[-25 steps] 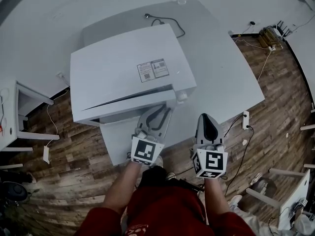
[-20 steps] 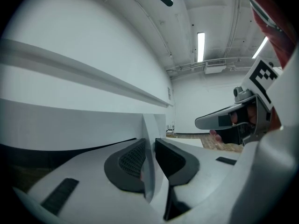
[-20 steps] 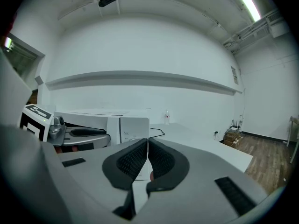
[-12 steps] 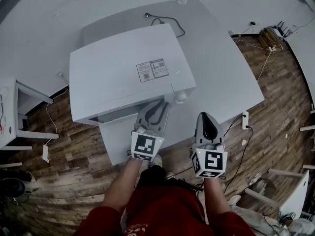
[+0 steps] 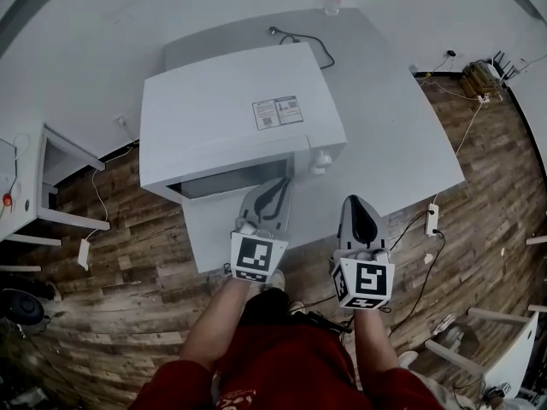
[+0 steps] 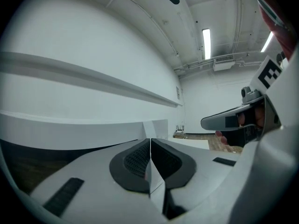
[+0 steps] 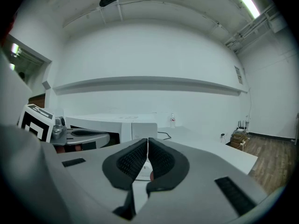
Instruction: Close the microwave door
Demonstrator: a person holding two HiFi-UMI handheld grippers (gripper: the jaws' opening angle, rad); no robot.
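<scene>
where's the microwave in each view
Head view: the microwave sits upper centre, on the white table.
Left gripper view: the microwave is a wide band across the left and middle, close ahead.
Right gripper view: the microwave is just left of centre, farther off.
Shared landmark: the white table, which runs on to the right of the microwave in all three.

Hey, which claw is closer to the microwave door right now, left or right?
Left. The left claw is close in front of the microwave door, near its right end; the right claw hangs farther right, past the microwave's corner.
</scene>
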